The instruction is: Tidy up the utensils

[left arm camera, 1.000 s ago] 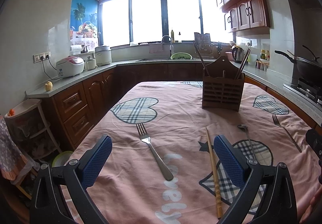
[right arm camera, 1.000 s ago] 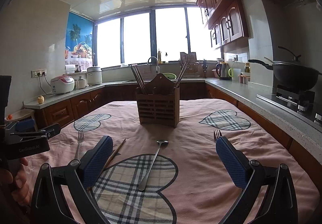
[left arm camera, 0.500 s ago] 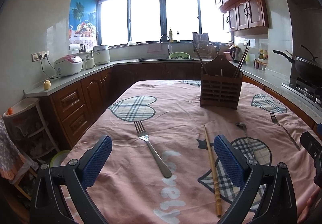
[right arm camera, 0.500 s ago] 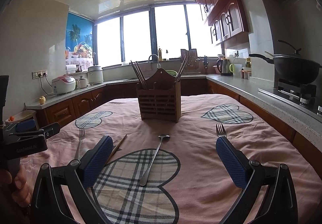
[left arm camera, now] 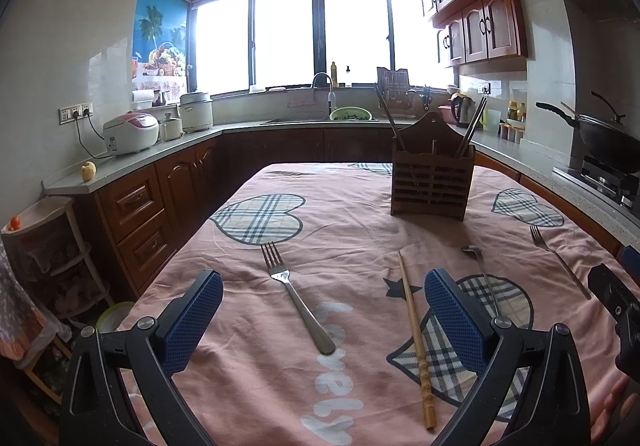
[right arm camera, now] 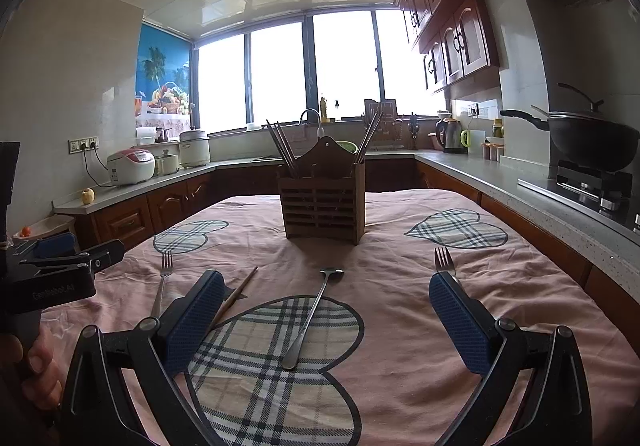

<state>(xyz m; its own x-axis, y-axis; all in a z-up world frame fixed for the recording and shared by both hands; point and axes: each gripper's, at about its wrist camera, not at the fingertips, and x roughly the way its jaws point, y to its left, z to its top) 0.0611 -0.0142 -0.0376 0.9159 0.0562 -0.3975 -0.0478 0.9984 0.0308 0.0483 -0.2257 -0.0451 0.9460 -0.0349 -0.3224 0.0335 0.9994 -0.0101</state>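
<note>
Both open hand-held grippers (left arm camera: pixel 324 320) (right arm camera: pixel 326 320) have risen slightly above the pink tablecloth (left arm camera: pixel 360 238).

The holder (right arm camera: pixel 323 201) stands alone mid-table, cloth (right arm camera: pixel 404 310) bare all round it. Utensils lie well apart, each reachable from above.

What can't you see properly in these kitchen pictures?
- Right fork: in the right wrist view its handle hides behind a blue finger.
- Wooden holder: slats hide what sits low inside, both views.
- Chopstick: right wrist view, lower end hidden behind the other finger.
- Outside the windows: washed out by glare.
</note>
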